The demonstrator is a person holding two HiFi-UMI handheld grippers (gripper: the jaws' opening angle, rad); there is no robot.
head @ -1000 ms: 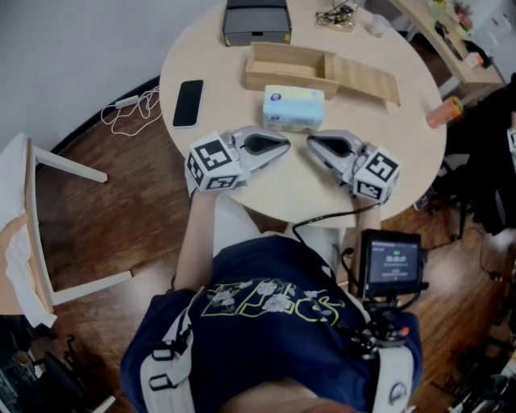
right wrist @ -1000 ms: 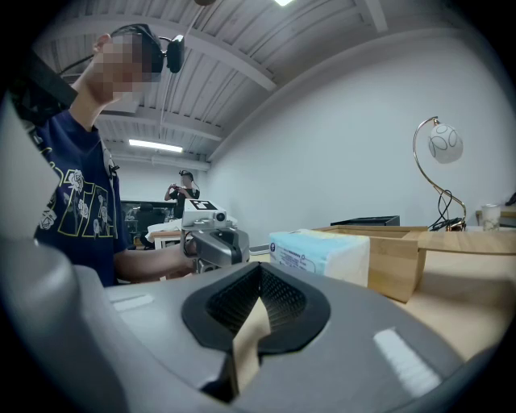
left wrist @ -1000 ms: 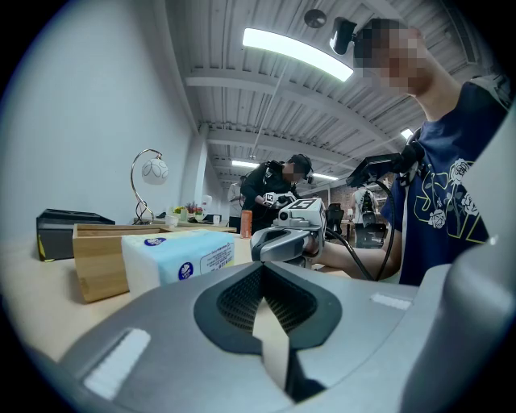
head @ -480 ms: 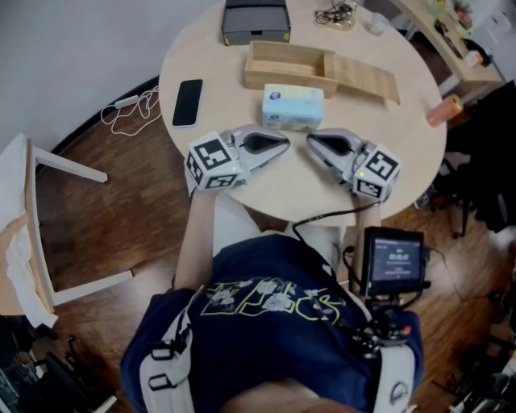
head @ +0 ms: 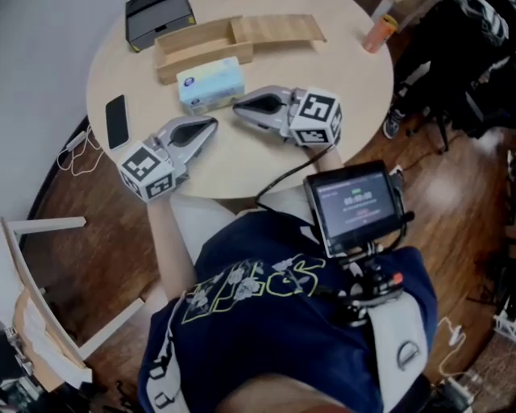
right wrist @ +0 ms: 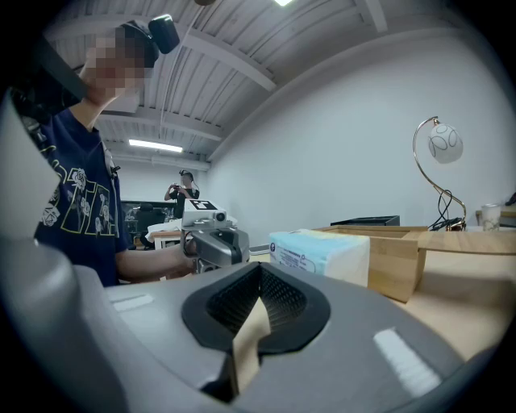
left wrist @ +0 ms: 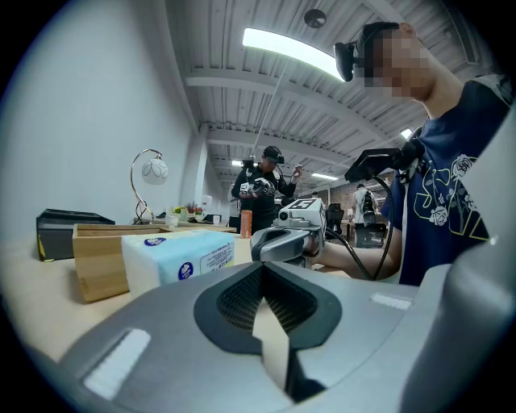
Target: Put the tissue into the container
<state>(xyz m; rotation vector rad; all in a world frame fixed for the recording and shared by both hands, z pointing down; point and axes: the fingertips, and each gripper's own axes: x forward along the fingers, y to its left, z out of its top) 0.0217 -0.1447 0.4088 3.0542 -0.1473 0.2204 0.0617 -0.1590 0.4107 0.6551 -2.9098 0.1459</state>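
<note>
Lying on the round desk point(head: 355, 89), the tissue pack point(head: 210, 83) sits just beside the near wall of the wooden container point(head: 193, 50) but wholly outside it, so the one thing the task asks for is not yet done. The container looks open on top, and a flat wooden board point(head: 278, 28), perhaps its lid, stretches out from its right end. On the person's side of the pack, the left gripper point(head: 211, 124) and the right gripper point(head: 238, 106) lie low over the desk, tips angled in toward each other, near the pack but not touching it. The left one's fingers point(left wrist: 177, 323) are clenched together on nothing, and the right one's fingers point(right wrist: 339, 339) are likewise pressed tight with nothing between them. By my reckoning everything is left to do: part a pair of fingers, take hold of the pack, lift it over the wall, set it inside and let go. Further out lie a black box point(head: 159, 18) behind the container, a phone point(head: 117, 121) at the desk's left edge and an orange bottle point(head: 379, 34) at its far right.
</note>
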